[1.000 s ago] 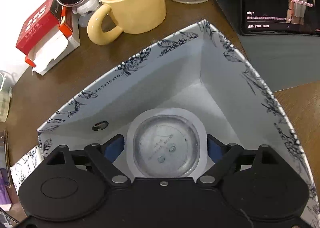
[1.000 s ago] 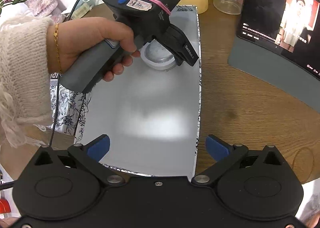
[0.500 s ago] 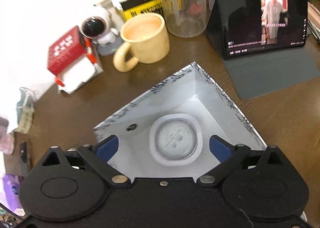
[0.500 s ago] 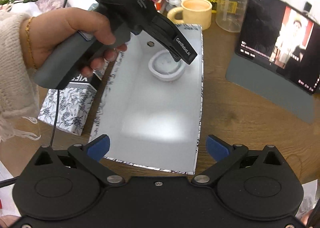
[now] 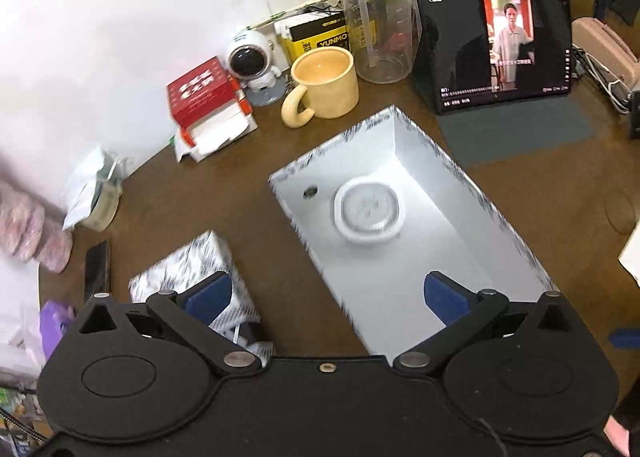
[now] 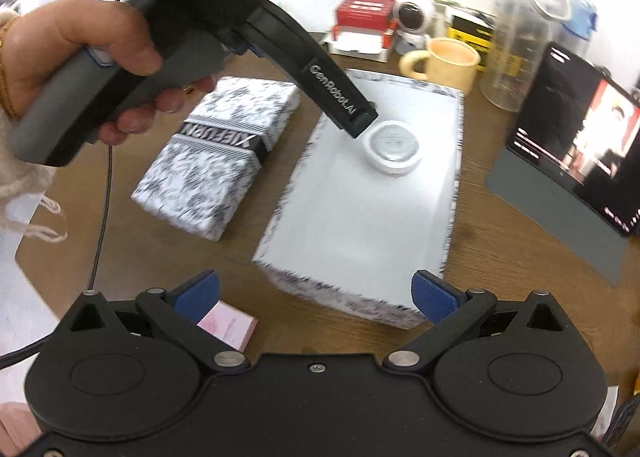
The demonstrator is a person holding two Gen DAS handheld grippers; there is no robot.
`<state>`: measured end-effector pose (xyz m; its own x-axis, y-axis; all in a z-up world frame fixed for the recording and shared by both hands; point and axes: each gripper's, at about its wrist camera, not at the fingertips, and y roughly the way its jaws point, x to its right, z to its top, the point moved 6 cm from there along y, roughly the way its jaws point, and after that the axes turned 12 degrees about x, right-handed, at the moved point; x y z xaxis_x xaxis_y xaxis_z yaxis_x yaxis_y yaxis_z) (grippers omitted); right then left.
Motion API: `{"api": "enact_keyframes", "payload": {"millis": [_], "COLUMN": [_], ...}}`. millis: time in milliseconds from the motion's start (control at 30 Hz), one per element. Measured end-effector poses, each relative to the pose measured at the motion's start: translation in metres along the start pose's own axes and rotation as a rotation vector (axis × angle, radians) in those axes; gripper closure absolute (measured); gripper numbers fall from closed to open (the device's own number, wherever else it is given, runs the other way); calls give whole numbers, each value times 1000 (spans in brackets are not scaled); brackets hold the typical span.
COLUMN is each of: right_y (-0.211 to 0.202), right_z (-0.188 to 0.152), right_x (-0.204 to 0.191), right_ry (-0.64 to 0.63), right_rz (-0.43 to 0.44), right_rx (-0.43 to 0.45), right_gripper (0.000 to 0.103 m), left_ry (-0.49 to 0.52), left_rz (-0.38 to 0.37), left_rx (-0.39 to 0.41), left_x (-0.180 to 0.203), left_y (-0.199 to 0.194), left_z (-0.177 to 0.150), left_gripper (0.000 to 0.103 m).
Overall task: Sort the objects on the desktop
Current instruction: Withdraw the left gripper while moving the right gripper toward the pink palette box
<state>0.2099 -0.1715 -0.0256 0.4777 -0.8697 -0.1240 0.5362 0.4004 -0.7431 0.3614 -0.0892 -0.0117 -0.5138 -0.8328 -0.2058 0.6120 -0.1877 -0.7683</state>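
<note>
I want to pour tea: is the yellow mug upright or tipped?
Upright. The yellow mug stands on the table with its open mouth facing up; it looks empty.

White floral-edged box (image 5: 432, 241), yellow mug (image 5: 326, 83), brown desk (image 5: 208, 193).

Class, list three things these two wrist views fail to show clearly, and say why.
1. Print on the round container lid: blurred, both views.
2. Pink box: right wrist view, mostly behind the right claw.
3. Left claw's tips: right wrist view, only its side shows.
</note>
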Motion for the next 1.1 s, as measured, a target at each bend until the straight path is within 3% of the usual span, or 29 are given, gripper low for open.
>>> {"api": "enact_keyframes", "payload": {"millis": [333,733,867,1100], "right_y": [-6,13,24,53], "right_z": [-21,-43,-57,-83], "right_x": [-44,-85,-100,-123], "right_ry": [-164,-337,-439,-680], "right_rz": [95,221,295,341], "right_rx": [-22,-66,-72,-94], "right_gripper": [0,0,0,0], "left_ry": [-28,-96,-105,-119], "left_rz": [26,45,57,29], "left_rx": [-16,-66,-80,-114], "left_x": [-27,-37,-38,-38], "left_y": [-63,-91,-96,-99], "left_z": [-59,-143,-173,-220], "left_gripper": [0,0,0,0]}}
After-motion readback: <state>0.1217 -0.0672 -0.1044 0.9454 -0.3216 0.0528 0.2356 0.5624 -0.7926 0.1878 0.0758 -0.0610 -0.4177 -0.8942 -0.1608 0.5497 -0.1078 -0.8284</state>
